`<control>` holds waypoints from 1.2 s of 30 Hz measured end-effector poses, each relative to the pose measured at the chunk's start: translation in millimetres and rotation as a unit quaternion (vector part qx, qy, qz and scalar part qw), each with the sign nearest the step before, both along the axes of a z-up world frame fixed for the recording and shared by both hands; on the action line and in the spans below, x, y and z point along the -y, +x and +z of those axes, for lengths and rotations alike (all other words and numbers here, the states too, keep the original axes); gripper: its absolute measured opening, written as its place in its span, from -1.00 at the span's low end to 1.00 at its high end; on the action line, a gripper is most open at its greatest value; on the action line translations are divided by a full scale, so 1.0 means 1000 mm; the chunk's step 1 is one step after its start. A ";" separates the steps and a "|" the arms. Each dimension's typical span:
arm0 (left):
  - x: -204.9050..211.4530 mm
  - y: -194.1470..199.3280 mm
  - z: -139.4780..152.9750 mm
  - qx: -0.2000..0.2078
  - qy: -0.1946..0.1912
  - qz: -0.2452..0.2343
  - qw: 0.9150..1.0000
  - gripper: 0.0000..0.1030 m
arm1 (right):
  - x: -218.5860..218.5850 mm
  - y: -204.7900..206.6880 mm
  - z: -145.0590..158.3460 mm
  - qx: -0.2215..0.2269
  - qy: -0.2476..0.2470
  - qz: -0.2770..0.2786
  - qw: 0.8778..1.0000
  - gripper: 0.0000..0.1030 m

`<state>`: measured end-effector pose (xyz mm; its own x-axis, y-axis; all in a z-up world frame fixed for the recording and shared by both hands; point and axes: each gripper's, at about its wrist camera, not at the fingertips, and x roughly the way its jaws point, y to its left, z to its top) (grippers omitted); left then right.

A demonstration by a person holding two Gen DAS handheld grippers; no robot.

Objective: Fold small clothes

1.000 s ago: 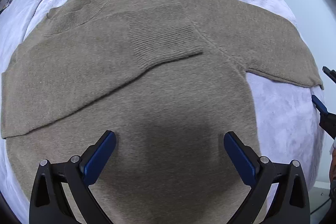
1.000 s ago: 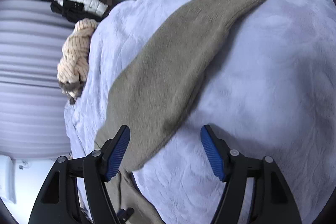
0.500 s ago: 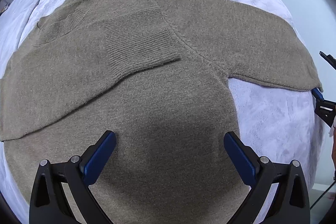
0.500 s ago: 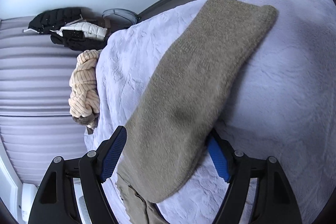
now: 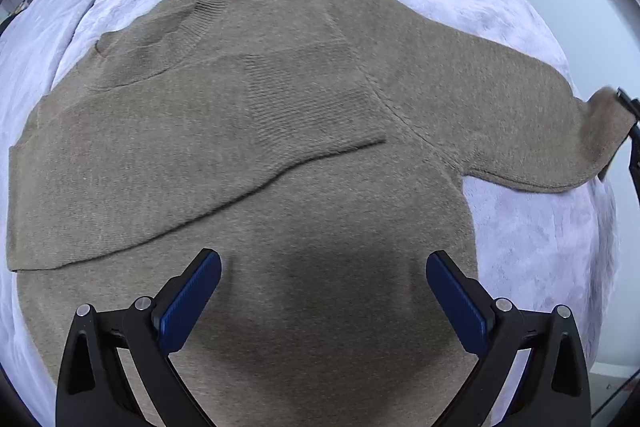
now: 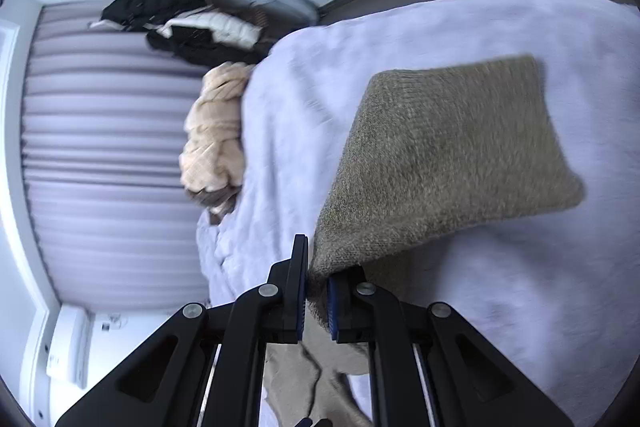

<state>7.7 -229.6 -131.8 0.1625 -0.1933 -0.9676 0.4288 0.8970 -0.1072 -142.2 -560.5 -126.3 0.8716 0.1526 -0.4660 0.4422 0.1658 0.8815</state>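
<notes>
The right gripper (image 6: 318,291) has its jaws pinched nearly together on the cuff end of the sweater sleeve (image 6: 440,155), and that thin bite is the main risk: the fuzzy knit looks loose and slippery, so a quick swing across the body could pull the cuff free and drop the sleeve short of the fold. A second risk is drag; if the sleeve is carried low it may tug the shoulder and skew the olive-brown sweater (image 5: 300,207), spoiling the sleeve (image 5: 200,147) that already lies folded across the chest in the left wrist view. The soft lilac blanket (image 5: 540,247) under it may also bunch and wrinkle the body.

The sweater lies flat, filling the middle of the left wrist frame, collar toward the upper left, its free sleeve stretching to the right edge where the cuff lifts into the other tool. The left gripper (image 5: 324,287) sits at the bottom centre of its frame, jaws spread wide and holding nothing, aimed along the torso just above the fabric; whether it touches I cannot tell. The right gripper points from the bottom of its frame up along the raised sleeve, a cream garment (image 6: 216,147) heaped at the bed's edge, left of centre
</notes>
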 end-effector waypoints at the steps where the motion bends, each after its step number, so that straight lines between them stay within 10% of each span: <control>1: -0.003 0.003 0.002 0.002 -0.001 0.004 1.000 1.00 | -0.007 0.009 0.008 0.011 -0.007 0.016 1.000 -0.82; 11: -0.100 0.050 0.007 0.040 0.001 0.074 0.996 1.00 | -0.110 0.107 0.067 0.061 -0.095 0.192 0.975 -0.82; 22: -0.239 0.069 -0.002 0.049 -0.005 0.162 0.986 1.00 | -0.291 0.183 0.011 -0.048 -0.177 0.416 0.891 -0.82; 26: -0.256 0.070 -0.004 0.052 -0.024 0.172 0.983 1.00 | -0.295 0.188 -0.040 -0.135 -0.123 0.422 0.888 -0.69; 28: -0.261 0.070 -0.002 0.054 -0.038 0.172 0.983 1.00 | -0.283 0.185 -0.047 -0.144 -0.103 0.401 0.899 -0.25; 36: -0.261 0.090 -0.011 0.041 -0.076 0.155 0.984 1.00 | -0.265 0.185 0.007 -0.123 -0.217 0.350 0.903 -0.10</control>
